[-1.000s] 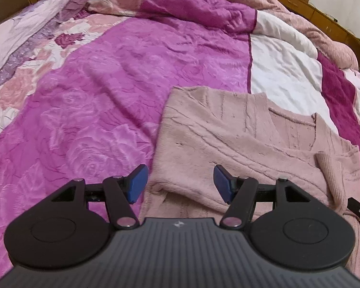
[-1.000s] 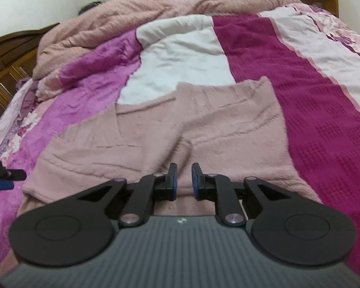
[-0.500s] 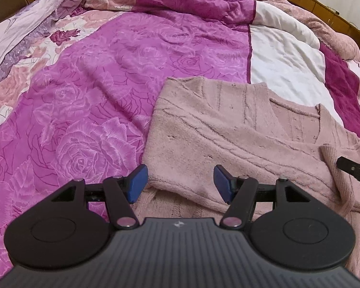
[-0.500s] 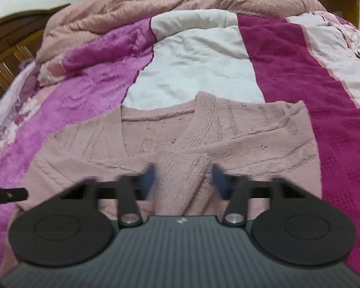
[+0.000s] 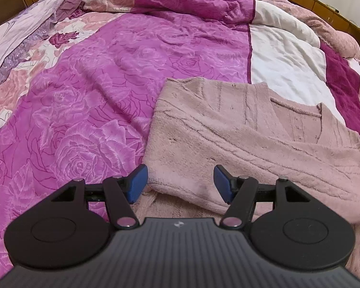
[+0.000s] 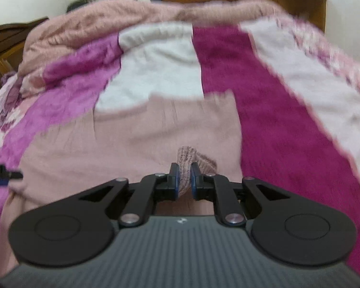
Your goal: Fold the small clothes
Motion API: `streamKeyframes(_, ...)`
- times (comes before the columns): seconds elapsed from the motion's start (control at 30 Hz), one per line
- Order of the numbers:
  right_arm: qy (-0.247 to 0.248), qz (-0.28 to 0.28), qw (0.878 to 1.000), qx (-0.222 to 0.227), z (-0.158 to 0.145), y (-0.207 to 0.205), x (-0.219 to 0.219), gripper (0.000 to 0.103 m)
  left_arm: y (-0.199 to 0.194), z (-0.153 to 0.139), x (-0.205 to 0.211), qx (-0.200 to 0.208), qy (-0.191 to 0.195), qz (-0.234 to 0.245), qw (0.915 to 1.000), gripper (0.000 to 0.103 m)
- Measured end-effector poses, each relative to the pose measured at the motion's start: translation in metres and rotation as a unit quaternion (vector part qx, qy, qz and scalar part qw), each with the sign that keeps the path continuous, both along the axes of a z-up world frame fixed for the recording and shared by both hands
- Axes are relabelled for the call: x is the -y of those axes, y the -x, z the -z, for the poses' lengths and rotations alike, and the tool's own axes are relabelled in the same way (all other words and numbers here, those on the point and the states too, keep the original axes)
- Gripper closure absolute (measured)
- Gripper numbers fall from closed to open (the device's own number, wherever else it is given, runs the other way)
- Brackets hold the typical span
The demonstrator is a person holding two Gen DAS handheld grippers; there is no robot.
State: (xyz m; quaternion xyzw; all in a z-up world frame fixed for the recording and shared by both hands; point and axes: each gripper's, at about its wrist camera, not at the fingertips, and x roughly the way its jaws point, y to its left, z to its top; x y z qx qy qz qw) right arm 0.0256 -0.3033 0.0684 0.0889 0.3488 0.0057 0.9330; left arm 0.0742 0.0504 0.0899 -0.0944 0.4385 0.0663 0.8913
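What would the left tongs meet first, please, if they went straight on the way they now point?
Most likely the folded near edge of the pink knitted sweater, which lies right between and ahead of the open left tongs. How far above it they hover is unclear.

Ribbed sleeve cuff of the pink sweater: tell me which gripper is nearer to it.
Right. The right gripper is clamped on the ribbed cuff. The left gripper hangs open over the sweater's folded left edge, away from the cuff.

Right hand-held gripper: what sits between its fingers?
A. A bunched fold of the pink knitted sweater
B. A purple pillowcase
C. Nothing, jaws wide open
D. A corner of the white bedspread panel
A: the right hand-held gripper is closed on a ribbed fold of the pink sweater.
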Motion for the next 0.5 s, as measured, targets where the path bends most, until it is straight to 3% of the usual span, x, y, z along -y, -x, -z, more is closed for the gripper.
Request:
streamKeyframes(0.1,-0.001,-0.032,0.998,-0.046,0.011,0.009,0.003,0.088,0.000,0.000,0.003,-0.001,-0.009,0.002,1.0000,0.035)
streamKeyframes(0.2,0.005,-0.035,0.999,-0.023,0.003,0.017,0.006,0.082,0.000,0.000,0.004,-0.002,-0.011,0.002,0.9999,0.035)
streamKeyframes(0.23,0.007,-0.033,0.999,-0.011,-0.001,0.018,0.008,0.075,0.000,0.000,0.004,-0.001,-0.011,0.002,0.9999,0.035)
streamKeyframes(0.3,0.008,-0.028,0.999,0.014,-0.009,0.014,0.011,0.043,0.000,0.000,0.004,-0.001,-0.010,0.001,0.9999,0.035)
streamKeyframes(0.5,0.013,-0.055,0.998,0.021,-0.003,-0.017,0.015,0.045,0.001,-0.002,0.006,0.002,-0.010,0.005,0.9999,0.035)
